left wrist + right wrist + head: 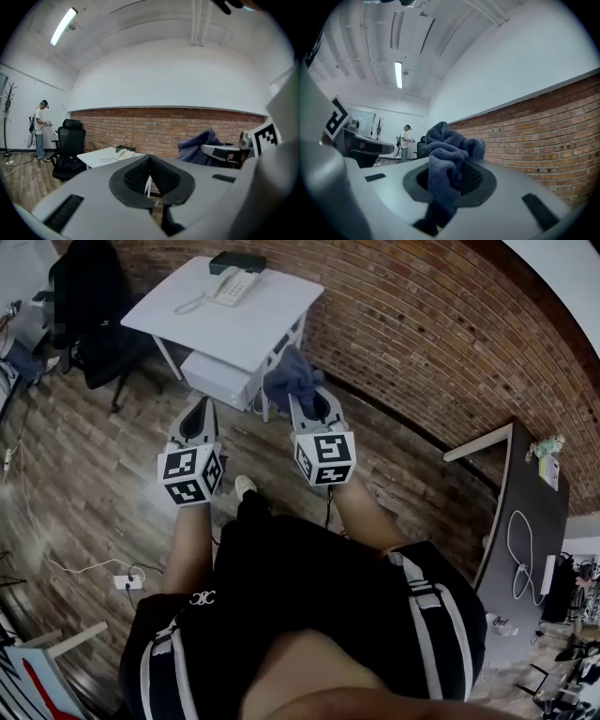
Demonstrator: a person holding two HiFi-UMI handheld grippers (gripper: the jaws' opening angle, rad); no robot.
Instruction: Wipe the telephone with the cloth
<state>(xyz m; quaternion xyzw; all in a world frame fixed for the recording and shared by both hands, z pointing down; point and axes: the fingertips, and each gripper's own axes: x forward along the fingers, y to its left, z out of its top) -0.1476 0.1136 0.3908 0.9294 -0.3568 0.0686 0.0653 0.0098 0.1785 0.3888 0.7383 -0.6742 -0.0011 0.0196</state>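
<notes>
Right fingers (474, 181) clamp cloth (447, 157), telephone (231, 285) well apart

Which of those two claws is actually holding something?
The right claw, shut on the blue cloth bunched between its jaws. The left claw is shut with nothing in it.

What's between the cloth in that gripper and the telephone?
Head view: only bare white tabletop lies between the cloth in the right gripper and the telephone.

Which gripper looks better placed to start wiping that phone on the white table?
The right gripper: it is shut on the blue cloth. The left gripper is shut and empty. Both are short of the telephone on the white table ahead.
</notes>
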